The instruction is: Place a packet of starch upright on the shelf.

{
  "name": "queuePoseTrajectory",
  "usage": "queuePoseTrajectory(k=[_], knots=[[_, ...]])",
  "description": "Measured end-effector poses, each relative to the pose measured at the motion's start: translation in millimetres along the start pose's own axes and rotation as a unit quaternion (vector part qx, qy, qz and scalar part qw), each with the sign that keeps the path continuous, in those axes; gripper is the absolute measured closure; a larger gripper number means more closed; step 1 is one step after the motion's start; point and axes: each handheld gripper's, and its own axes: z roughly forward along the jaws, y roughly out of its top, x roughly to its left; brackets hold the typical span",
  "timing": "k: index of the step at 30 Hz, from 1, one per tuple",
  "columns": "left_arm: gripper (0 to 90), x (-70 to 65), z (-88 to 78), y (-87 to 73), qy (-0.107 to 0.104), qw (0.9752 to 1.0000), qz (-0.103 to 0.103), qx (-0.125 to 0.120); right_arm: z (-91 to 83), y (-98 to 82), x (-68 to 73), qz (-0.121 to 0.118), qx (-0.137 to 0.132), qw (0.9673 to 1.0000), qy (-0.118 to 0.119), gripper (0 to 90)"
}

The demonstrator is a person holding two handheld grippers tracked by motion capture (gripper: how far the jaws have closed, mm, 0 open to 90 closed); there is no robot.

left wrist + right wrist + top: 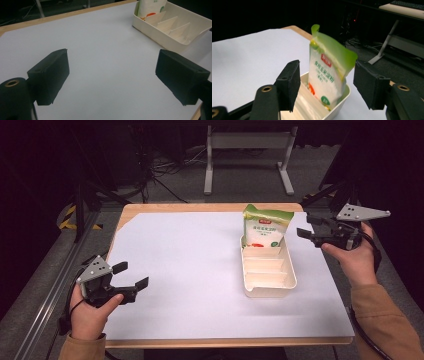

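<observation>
A green and white pouch (pixel 265 227) stands upright in the far compartment of a cream divided tray (pixel 270 292), right of the table's middle. My right gripper (pixel 305 226) hovers just right of the pouch, off the table's right edge, with its jaws open and pointing at it. In the right gripper view the pouch (pixel 327 72) shows beyond the spread jaws of the gripper (pixel 327 85), untouched, in the tray (pixel 337 110). My left gripper (pixel 134 275) rests open near the front left. Nothing lies between its jaws (pixel 112 75), and the tray (pixel 160 35) is far off.
A white sheet (pixel 190 270) covers the wooden table (pixel 150 207). The tray's nearer compartments hold nothing. Beyond the table stand a grey metal frame (pixel 247 150) and floor cables (pixel 160 170). A metal rail (pixel 55 290) runs along the left side.
</observation>
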Motion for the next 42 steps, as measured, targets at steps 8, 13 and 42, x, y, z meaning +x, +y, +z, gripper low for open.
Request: queuePoseTrajectory(k=[8,13,42], knots=[[12.5,2.8,3.2,-3.7,-0.01,0.9999,0.002,-0.003,-15.1,-14.0,16.1,0.007,0.012,0.9998,0.011,32.7],[12.3,6.5,5.5,-6.5,-0.017,0.9998,0.001,-0.004,-20.4,-25.1,19.6,0.019,0.015,0.9996,0.013,29.6],[12.3,25.7,18.1,-22.7,-0.038,0.9989,-0.024,-0.012,-8.7,-122.0,27.5,0.064,0.029,0.9975,0.006,29.6]])
